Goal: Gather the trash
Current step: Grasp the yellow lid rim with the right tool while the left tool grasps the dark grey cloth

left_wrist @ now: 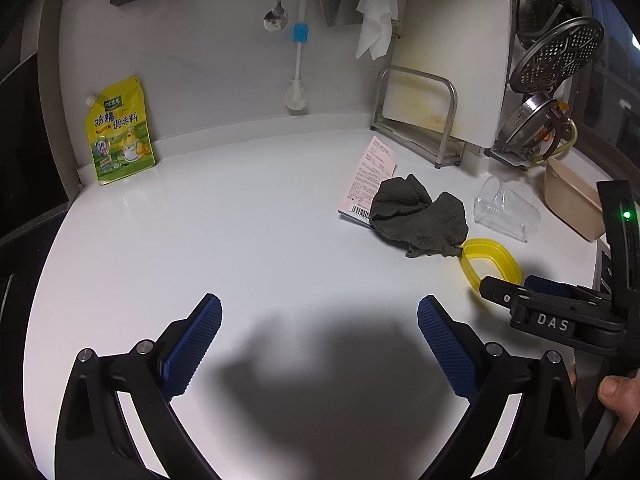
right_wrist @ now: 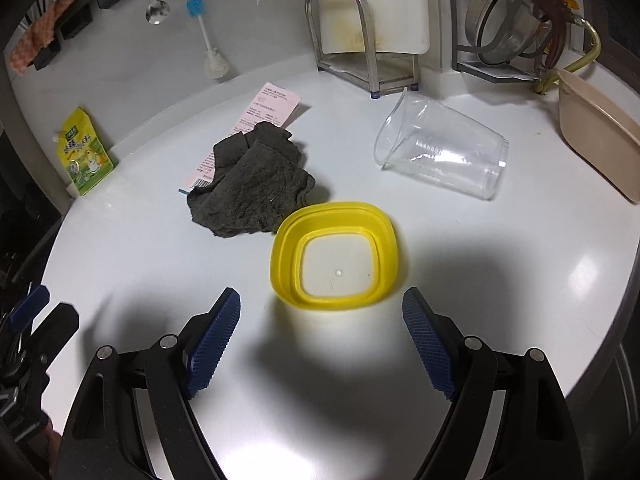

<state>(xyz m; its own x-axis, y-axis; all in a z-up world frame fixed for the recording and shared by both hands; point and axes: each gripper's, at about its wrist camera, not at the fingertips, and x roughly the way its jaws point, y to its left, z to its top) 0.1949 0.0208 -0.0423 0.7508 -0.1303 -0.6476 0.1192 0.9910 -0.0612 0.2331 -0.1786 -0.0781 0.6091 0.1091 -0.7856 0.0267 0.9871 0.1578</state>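
Both my grippers are empty. Left gripper [left_wrist: 319,318]: fingers spread wide over bare counter [left_wrist: 240,220], low in its frame. Right gripper [right_wrist: 321,312]: fingers spread too, hovering just short of the yellow lid [right_wrist: 334,254] at frame centre.

Nothing looks collected yet. Candidate trash lies on the counter: pink slip [right_wrist: 272,110], partly under the dark rag [right_wrist: 252,184], upper middle of the right view; clear cup [right_wrist: 442,148] on its side, upper right, apart from the lid. Rag touches the lid's upper-left rim. I see no bin in either view.

Judgement: task at its start; every pickup remains.
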